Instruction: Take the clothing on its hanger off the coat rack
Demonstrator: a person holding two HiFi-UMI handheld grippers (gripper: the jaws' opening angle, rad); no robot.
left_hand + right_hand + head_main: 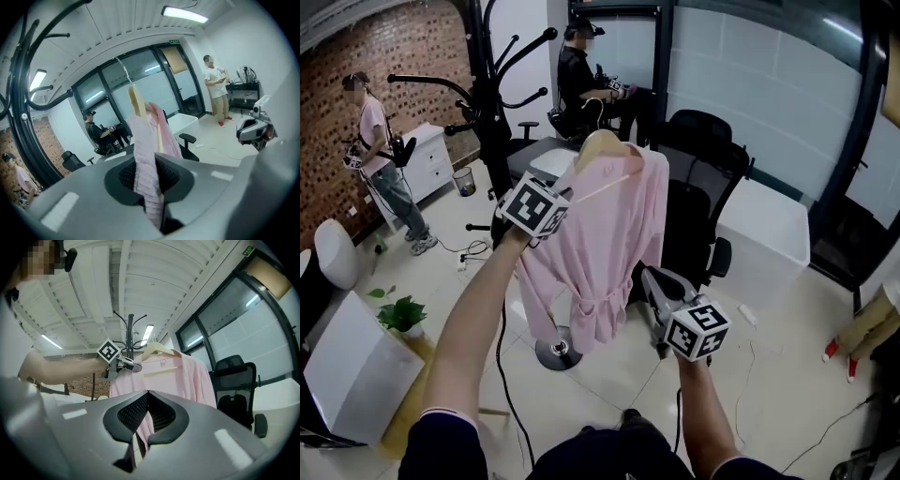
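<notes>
A pink robe (pixel 609 244) hangs on a pale wooden hanger (pixel 605 145), to the right of the black coat rack (pixel 492 94). The hanger's wire hook (pixel 123 70) shows free in the air in the left gripper view. My left gripper (pixel 570 192) is shut on the robe's shoulder at the hanger's left end. Pink cloth (pixel 145 159) and the hanger (pixel 136 101) are pinched between its jaws (pixel 149 187). My right gripper (pixel 651 279) sits lower right, beside the robe's hem, shut with nothing in it. Its own view looks up at the robe (pixel 173 376) and hanger (pixel 157 348).
The rack's round base (pixel 558 354) stands on the tiled floor below the robe. A black office chair (pixel 703 187) and a white box (pixel 764 234) are right behind the robe. One person (pixel 375 141) stands far left and another (pixel 581 80) sits at the back. A plant (pixel 398 314) and cables lie left.
</notes>
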